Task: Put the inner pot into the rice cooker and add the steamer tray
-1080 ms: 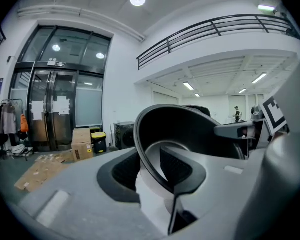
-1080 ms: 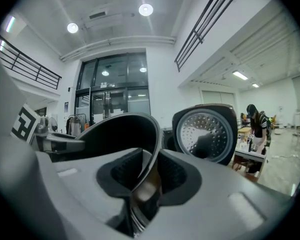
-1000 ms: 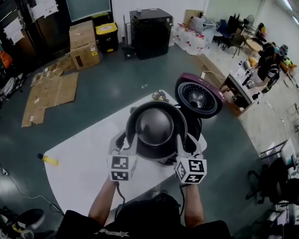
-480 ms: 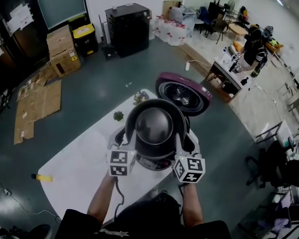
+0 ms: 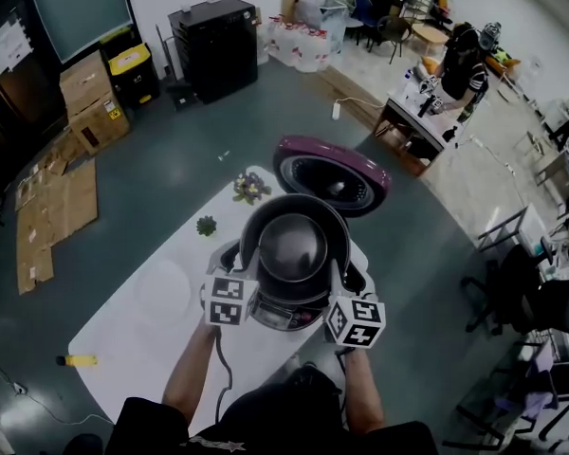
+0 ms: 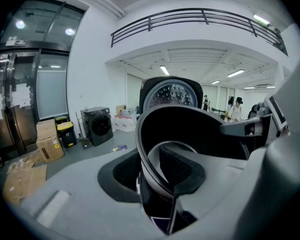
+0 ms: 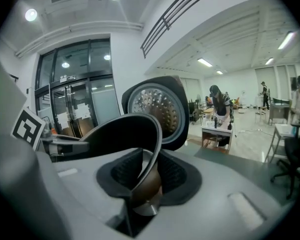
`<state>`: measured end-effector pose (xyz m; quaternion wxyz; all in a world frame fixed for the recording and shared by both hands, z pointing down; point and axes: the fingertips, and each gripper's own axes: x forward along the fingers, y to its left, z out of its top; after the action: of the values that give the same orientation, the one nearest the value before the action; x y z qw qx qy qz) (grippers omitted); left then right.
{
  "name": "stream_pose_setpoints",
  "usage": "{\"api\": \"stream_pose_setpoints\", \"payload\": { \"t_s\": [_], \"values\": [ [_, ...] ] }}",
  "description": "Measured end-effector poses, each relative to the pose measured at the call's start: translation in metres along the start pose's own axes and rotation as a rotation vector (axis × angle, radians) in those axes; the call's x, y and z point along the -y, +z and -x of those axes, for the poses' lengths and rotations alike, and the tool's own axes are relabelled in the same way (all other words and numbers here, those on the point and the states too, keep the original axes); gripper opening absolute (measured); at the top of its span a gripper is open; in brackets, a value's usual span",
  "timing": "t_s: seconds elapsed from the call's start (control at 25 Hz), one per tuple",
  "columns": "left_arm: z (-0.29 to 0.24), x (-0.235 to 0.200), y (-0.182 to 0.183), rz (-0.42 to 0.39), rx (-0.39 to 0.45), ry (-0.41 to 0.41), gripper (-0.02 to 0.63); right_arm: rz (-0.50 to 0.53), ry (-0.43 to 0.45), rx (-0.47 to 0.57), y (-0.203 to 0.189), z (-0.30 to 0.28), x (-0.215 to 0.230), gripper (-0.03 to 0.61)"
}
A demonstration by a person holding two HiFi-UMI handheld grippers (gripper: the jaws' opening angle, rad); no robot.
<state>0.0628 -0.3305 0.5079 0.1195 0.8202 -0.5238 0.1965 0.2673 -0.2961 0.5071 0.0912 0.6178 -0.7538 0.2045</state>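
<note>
I've lowered the inner pot [image 5: 294,247]: it's now right over the rice cooker [image 5: 283,313] mouth, lid [image 5: 330,173] open behind. Left gripper [image 5: 239,262] and right gripper [image 5: 345,273] fingers, part-closed, pinch its rim. Nearly seated, I'd say.

Room clutter, seen from above.
Small plant [image 5: 207,226] & flower bunch [image 5: 251,189] are set on white table [image 5: 152,301]; cardboard boxes [image 5: 93,102] & black cabinet [image 5: 216,45] are stood by far wall.
</note>
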Motion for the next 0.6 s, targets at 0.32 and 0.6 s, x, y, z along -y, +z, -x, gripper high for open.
{"api": "stream_pose_setpoints", "payload": {
  "t_s": [0.32, 0.6],
  "values": [
    [-0.033, 0.004, -0.011, -0.06, -0.087, -0.044, 0.129, -0.048, -0.052, -0.11, -0.024, -0.015, 0.018, 0.1],
    [-0.057, 0.01, -0.03, -0.073, -0.187, -0.062, 0.13, -0.097, -0.086, -0.205, -0.046, -0.027, 0.033, 0.097]
  ]
}}
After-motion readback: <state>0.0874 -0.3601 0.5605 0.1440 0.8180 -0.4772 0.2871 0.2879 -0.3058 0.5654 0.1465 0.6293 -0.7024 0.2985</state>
